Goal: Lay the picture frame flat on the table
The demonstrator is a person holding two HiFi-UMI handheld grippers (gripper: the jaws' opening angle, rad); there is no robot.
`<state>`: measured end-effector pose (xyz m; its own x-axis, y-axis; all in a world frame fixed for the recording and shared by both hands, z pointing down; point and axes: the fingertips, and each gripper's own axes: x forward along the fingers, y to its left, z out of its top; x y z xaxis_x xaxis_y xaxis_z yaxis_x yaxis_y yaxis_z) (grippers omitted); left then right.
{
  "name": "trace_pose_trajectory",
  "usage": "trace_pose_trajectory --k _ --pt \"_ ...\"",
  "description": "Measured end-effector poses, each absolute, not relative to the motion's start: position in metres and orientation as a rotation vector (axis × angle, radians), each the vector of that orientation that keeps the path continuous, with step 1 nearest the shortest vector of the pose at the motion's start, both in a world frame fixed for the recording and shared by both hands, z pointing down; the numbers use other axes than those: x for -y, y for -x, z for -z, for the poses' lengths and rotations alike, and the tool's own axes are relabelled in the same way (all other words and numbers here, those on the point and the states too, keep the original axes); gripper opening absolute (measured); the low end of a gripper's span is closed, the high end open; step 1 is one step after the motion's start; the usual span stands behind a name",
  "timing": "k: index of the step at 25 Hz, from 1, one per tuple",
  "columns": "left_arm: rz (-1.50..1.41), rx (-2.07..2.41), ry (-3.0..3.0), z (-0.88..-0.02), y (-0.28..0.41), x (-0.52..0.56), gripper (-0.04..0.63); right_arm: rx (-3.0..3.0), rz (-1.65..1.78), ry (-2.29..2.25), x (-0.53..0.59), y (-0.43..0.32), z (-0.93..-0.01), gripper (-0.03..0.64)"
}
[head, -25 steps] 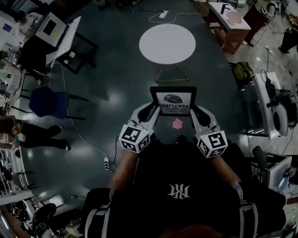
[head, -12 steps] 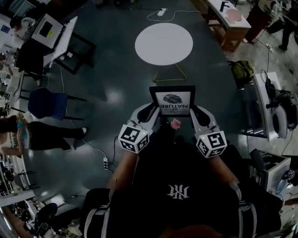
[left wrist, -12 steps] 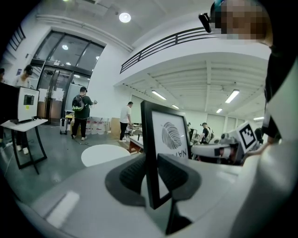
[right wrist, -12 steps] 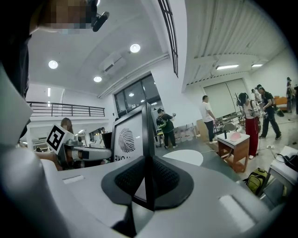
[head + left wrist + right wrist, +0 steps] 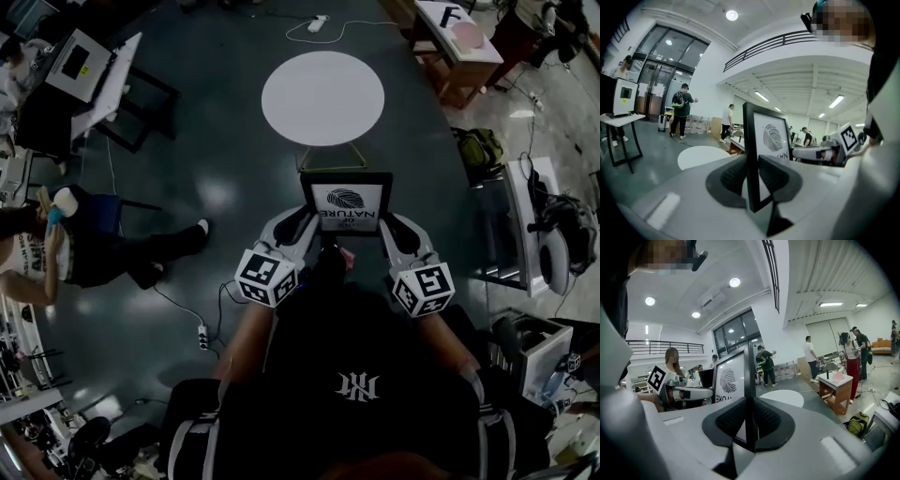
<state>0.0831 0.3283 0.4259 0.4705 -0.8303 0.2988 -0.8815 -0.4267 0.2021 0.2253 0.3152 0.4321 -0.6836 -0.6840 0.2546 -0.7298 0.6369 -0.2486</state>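
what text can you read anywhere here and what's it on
"NATURE": on the print in the black picture frame, upside down in the head view; the smaller word beside it is too small to read.
"F": on the white top of the wooden side table.
Not legible as letters: the white emblem on the person's black shirt.

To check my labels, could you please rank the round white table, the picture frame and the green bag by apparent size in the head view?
1. round white table
2. picture frame, nearer the camera, so flattered
3. green bag
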Motion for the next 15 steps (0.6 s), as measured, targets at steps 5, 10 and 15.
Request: trace_pose_trajectory --k 5,10,15 --pt "-0.189 1.443 -2.391 -0.422 -0.057 -0.279 0.071 2.704 -0.482 -1.173 -0.268 -0.199 -0.426 0.048" --pt "-0.163 1.416 -2.411 -0.414 -0.027 -0.221 0.072 2.684 -0.465 -1.193 -0.213 -0.17 -0.416 0.048" --pt "-0.144 1.391 -2.419 -0.416 0.001 -0.171 0.071 2.657 -0.446 -1.207 -0.166 -0.141 -0.413 0.046"
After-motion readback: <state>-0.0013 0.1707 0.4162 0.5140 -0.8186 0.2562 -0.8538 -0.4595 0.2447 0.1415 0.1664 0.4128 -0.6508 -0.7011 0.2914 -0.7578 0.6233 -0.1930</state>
